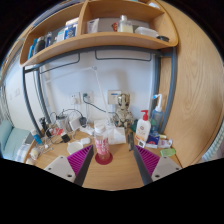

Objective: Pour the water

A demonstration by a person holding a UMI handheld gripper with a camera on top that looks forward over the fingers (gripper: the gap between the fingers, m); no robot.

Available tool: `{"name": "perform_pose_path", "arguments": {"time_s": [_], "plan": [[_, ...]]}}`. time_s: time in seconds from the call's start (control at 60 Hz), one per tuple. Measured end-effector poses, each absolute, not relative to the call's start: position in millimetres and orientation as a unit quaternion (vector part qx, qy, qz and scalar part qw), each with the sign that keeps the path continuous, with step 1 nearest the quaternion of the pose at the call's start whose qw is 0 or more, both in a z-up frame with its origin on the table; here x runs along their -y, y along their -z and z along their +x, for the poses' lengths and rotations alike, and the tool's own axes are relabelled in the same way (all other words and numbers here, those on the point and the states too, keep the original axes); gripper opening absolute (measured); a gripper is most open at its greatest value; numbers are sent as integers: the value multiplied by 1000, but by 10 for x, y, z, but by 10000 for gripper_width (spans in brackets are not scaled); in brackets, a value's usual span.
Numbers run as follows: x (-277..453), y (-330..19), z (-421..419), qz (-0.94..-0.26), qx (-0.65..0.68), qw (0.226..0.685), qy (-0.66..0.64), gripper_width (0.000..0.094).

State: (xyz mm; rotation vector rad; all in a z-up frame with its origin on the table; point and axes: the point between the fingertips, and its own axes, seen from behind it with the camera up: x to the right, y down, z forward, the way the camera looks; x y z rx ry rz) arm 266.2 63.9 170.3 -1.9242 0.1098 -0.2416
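Observation:
A clear glass cup [102, 148] with a pink-red bottom stands upright on the wooden desk [115, 172], just ahead of my gripper [113, 163] and nearer its left finger. The two fingers with magenta pads [76, 160] stand wide apart and hold nothing. The cup is beyond the fingertips, not between them. A white bottle with a red label [143, 131] stands further back, beyond the right finger.
Small bottles and clutter [55, 132] crowd the desk's left back. A wall with sockets and cables [100, 100] is behind. A wooden shelf [100, 40] with boxes hangs overhead. A wooden side panel [190, 100] closes the right.

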Motion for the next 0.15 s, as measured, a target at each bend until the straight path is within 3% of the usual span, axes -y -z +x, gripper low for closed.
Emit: {"name": "perform_pose_path", "arguments": {"time_s": [0.15], "plan": [[-652,-1739,2694,-817,-53,567,95,829]]}}
